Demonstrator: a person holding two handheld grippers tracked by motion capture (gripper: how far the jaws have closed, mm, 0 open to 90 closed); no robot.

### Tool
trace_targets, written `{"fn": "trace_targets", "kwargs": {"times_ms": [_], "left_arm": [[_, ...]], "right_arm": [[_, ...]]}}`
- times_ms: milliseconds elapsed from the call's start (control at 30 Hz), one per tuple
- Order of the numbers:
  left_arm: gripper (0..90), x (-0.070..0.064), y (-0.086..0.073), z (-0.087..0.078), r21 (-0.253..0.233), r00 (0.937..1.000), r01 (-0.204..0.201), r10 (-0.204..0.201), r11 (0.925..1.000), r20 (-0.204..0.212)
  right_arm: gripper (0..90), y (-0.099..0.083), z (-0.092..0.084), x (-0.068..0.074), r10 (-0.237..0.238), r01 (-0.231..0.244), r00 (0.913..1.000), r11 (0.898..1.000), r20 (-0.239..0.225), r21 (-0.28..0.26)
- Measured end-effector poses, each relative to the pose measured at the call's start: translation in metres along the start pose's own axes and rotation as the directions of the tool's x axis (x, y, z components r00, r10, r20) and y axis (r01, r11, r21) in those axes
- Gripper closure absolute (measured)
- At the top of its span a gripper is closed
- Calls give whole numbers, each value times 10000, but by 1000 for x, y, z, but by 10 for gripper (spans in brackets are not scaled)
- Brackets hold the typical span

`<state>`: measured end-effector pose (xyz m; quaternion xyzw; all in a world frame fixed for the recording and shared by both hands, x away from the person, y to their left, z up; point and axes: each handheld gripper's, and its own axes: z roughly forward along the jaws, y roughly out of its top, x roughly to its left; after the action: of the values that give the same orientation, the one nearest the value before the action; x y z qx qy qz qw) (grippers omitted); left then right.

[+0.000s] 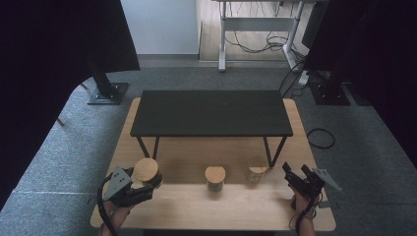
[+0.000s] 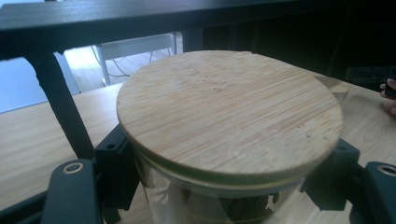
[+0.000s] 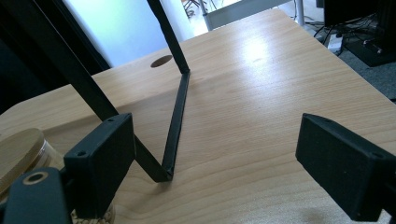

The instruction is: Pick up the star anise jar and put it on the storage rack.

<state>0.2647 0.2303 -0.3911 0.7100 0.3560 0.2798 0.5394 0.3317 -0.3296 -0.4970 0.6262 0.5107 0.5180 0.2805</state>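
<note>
A glass jar with a round bamboo lid (image 2: 229,112) sits between the two black jaws of my left gripper (image 2: 224,182), whose pads press on the glass from both sides just under the lid. From above, this jar (image 1: 146,170) is at the table's front left, with the left gripper (image 1: 150,180) around it. Two more bamboo-lidded jars stand on the table, one in the middle (image 1: 215,177) and one further right (image 1: 256,173). My right gripper (image 1: 295,170) hovers at the front right, open with nothing between its jaws (image 3: 224,158); the right jar (image 3: 18,154) is just to its left.
A black shelf riser (image 1: 211,113) on thin legs spans the back half of the wooden table (image 1: 206,206). One of its angled legs (image 3: 175,126) stands just ahead of the right gripper. Grey carpet surrounds the table.
</note>
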Motion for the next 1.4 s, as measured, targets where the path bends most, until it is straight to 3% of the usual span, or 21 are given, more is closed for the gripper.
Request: {"fn": "trace_targets", "kwargs": {"times_ms": [633,833,1033,1400], "left_arm": [[253,0,13,1,-201,9999,-77,79,9998,98],[253,2,21,2,-278,9999,-70,73,9996,132],[253,1,29,1,-191,9994,-328,330,9993,92],[253,-2,52,3,-541,9986,-488,499,9973,201]], "right_arm": [[117,0,0,0,38,-38,10000,10000,7,-14],[117,0,0,-1,65,-65,10000,10000,-6,-25],[118,0,0,-1,60,-60,10000,10000,-4,-18],[118,0,0,-1,62,-62,10000,10000,-4,-21]]}}
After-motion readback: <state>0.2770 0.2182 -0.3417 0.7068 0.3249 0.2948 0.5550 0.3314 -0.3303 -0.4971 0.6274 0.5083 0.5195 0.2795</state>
